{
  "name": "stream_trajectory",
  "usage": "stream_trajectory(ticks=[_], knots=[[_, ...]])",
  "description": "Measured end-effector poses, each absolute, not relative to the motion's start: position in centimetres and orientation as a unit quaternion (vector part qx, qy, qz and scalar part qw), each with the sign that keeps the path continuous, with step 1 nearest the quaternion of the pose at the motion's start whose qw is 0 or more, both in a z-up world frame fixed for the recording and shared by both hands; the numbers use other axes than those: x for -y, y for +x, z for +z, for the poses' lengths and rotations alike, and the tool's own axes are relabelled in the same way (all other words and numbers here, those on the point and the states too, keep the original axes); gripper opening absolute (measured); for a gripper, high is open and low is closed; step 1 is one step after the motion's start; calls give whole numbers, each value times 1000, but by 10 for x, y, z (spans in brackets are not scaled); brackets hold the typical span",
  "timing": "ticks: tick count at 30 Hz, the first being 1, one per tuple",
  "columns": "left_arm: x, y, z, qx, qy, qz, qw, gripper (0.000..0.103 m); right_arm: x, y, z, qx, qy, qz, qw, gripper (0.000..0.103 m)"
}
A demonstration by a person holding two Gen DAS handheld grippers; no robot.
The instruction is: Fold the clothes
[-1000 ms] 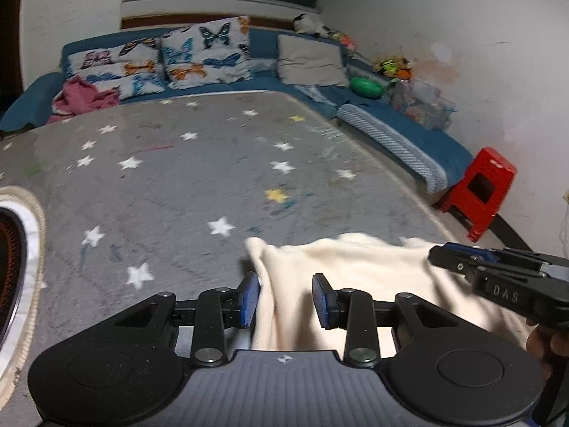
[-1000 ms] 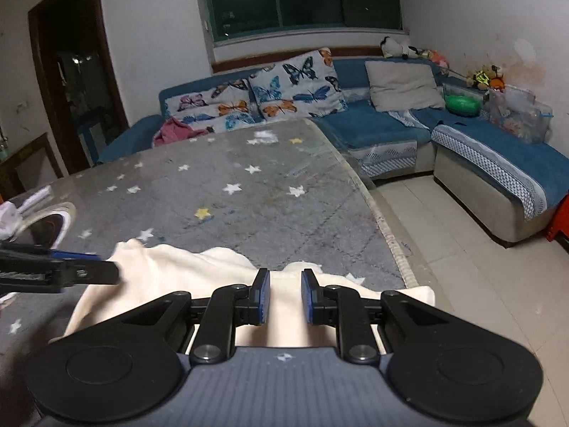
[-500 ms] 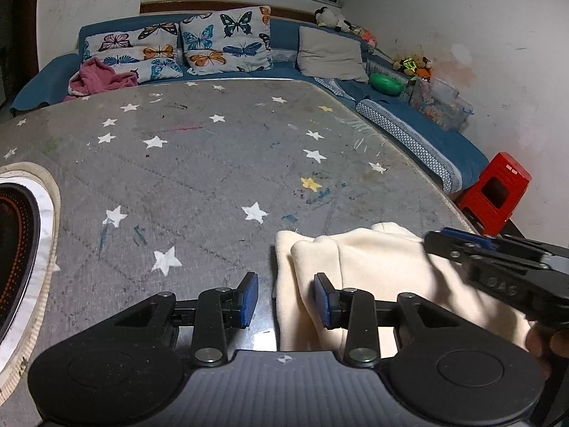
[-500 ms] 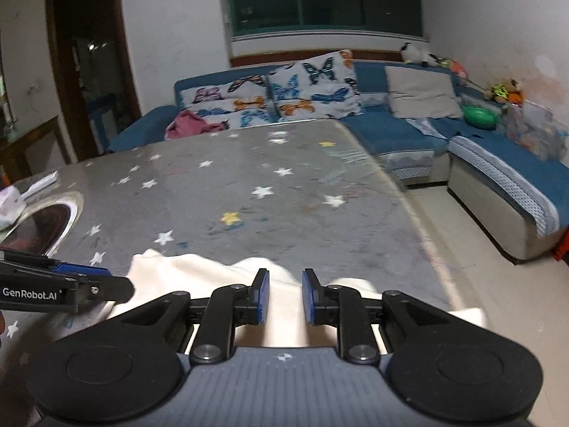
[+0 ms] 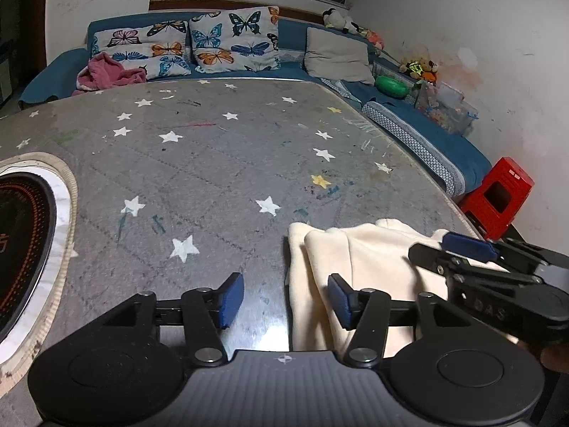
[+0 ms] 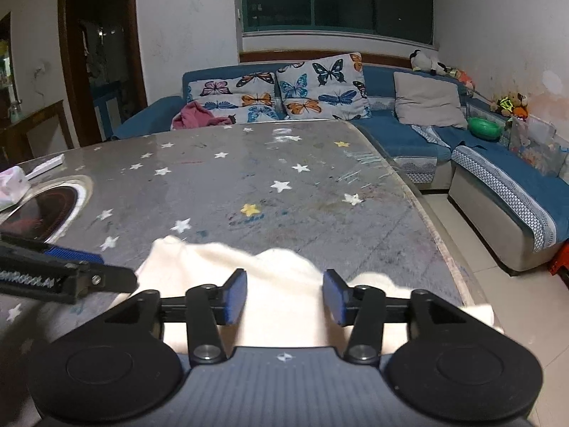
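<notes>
Tongs on both sides stand wide apart and grip nothing. The left tongs [image 5: 285, 300] hover low over the bench [image 5: 213, 163]; the left blue pad sits above bare grey surface, while the right blue pad [image 5: 339, 299] overlaps the left edge of the cream garment [image 5: 359, 270]; contact between that pad and the cloth cannot be confirmed. The right tongs [image 6: 284, 297] are spread to a similar width directly over the cream garment [image 6: 281, 284]; cloth fills the gap between the pads, but neither pad pinches it.

The garment lies bunched in folds on the near right part of the bench, close to the bench edge; one portion reaches the edge on the right side in the right wrist view. In the left wrist view the right tongs [image 5: 462, 252] extend over the right part of the garment; in the right wrist view the left tongs [image 6: 89, 267] enter from the left, just beside the garment's left corner.

The bench carries a grey cover with white and yellow stars; a round inset cooktop [image 5: 21, 242] occupies its left side, well apart from the garment. Beyond the bench stands a blue sofa [image 6: 409, 135] with butterfly cushions [image 6: 320, 89] and a pink cloth [image 6: 195, 117]; a red stool [image 5: 498, 195] stands on the floor to the right.
</notes>
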State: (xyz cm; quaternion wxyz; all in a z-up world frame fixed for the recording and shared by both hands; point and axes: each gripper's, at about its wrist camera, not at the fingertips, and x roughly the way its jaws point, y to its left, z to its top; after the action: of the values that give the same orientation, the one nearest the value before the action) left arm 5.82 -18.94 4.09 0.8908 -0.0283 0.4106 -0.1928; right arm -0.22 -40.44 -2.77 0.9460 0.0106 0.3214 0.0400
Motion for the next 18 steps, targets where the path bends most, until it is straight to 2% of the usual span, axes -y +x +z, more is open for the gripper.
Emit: stream_trajectory(ticks=[10,15,18], knots=[[182,22,44,-406,-24,-203,891,74,397,-62,-24,-322,17,27,946,75],[178,4,43,-402,-23,-203,892,90,393,-87,-23,-322,25,8,946,89],[175,-4,45,-399,-24,-204,894,97,390,-98,-24,-326,28,-5,945,92]])
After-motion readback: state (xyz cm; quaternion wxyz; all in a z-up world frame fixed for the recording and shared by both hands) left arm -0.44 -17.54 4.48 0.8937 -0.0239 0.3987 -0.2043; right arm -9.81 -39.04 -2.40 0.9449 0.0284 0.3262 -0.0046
